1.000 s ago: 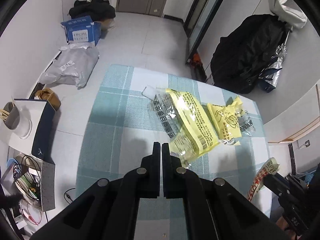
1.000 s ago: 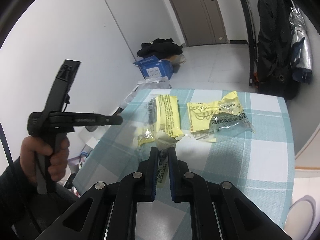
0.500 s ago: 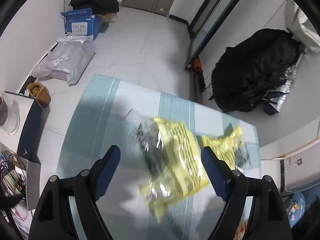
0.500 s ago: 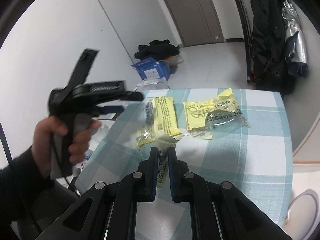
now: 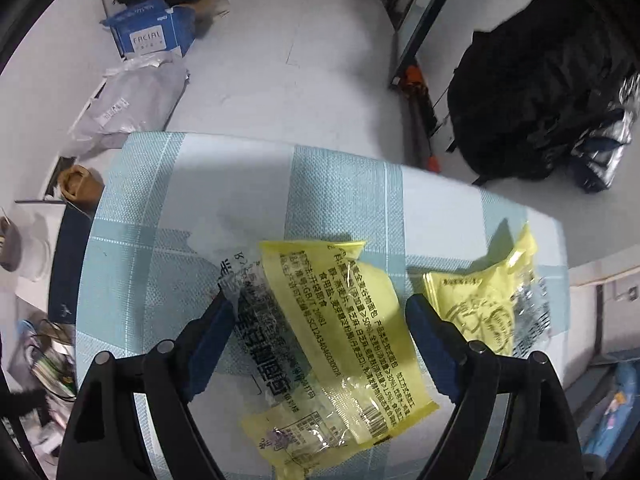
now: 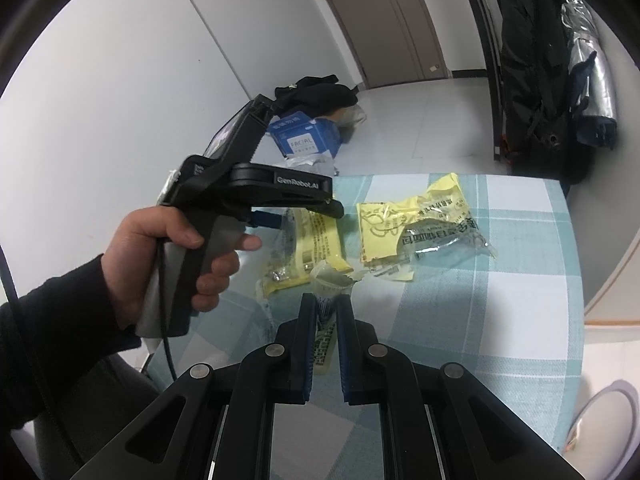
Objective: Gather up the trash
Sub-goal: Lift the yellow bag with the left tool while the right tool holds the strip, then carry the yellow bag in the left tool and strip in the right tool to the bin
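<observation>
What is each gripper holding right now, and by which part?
The right gripper pinches a small clear wrapper by its near end. The left gripper holds nothing; it is open astride the yellow packet.

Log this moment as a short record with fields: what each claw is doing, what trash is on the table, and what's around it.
left claw: open, fingers either side of the yellow wrapper
right claw: shut on a small wrapper scrap
other trash: second yellow wrapper, lying apart to the right
surface: checked tablecloth
floor beyond: blue box, grey bag
</observation>
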A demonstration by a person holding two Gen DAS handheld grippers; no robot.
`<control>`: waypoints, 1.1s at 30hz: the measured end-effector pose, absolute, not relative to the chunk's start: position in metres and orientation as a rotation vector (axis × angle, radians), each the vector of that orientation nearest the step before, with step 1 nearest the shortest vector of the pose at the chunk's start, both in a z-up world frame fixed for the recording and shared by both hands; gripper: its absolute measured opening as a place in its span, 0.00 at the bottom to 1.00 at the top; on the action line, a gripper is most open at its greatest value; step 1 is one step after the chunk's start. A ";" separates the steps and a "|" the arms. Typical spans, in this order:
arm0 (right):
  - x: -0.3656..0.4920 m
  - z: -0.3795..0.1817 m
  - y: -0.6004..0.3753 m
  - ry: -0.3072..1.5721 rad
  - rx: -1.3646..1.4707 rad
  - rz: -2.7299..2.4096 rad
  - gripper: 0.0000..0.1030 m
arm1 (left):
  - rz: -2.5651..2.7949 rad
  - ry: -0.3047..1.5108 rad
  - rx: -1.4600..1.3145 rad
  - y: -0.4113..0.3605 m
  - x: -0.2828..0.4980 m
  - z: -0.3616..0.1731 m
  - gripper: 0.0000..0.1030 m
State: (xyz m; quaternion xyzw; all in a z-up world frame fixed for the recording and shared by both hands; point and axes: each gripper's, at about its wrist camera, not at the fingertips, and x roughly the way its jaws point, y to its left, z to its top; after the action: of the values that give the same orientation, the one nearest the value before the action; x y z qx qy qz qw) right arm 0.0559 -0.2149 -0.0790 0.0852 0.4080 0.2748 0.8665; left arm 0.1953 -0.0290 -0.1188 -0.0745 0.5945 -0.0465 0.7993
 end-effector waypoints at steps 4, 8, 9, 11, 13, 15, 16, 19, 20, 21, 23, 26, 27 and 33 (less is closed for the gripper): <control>0.055 -0.076 -0.218 0.848 0.189 0.572 0.09 | -0.072 1.287 -0.057 -0.038 0.187 -0.122 0.81; 0.054 -0.074 -0.221 0.837 0.194 0.572 0.09 | -0.066 1.283 -0.011 -0.039 0.176 -0.121 0.72; 0.054 -0.073 -0.221 0.835 0.194 0.571 0.09 | -0.069 1.284 -0.007 -0.038 0.172 -0.120 0.68; 0.052 -0.072 -0.222 0.832 0.195 0.569 0.09 | -0.082 1.284 -0.013 -0.037 0.167 -0.118 0.60; 0.051 -0.072 -0.223 0.830 0.194 0.566 0.09 | -0.089 1.288 -0.018 -0.037 0.162 -0.117 0.50; 0.050 -0.072 -0.224 0.829 0.194 0.562 0.09 | -0.082 1.284 -0.012 -0.036 0.159 -0.116 0.38; 0.049 -0.072 -0.224 0.829 0.193 0.560 0.09 | -0.088 1.286 -0.023 -0.035 0.158 -0.116 0.36; 0.047 -0.071 -0.224 0.828 0.193 0.552 0.09 | -0.101 1.292 -0.080 -0.029 0.155 -0.116 0.25; 0.046 -0.071 -0.224 0.827 0.191 0.549 0.09 | -0.106 1.296 -0.105 -0.026 0.153 -0.117 0.24; 0.045 -0.071 -0.224 0.826 0.189 0.547 0.09 | -0.106 1.299 -0.119 -0.024 0.152 -0.117 0.20; 0.044 -0.071 -0.224 0.824 0.184 0.543 0.09 | -0.105 1.299 -0.149 -0.018 0.148 -0.116 0.18; 0.041 -0.071 -0.224 0.824 0.179 0.535 0.09 | -0.111 1.295 -0.194 -0.009 0.141 -0.113 0.16; 0.041 -0.072 -0.224 0.826 0.177 0.532 0.09 | -0.112 1.289 -0.203 -0.006 0.138 -0.111 0.16; 0.036 -0.070 -0.226 0.821 0.180 0.522 0.09 | -0.146 1.217 -0.282 0.008 0.119 -0.087 0.15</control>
State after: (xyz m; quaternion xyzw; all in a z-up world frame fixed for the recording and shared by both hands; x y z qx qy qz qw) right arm 0.0358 -0.2263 -0.0698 0.0864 0.3941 0.2505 0.8800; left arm 0.1189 0.0080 -0.0872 -0.1320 0.5693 -0.0684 0.8086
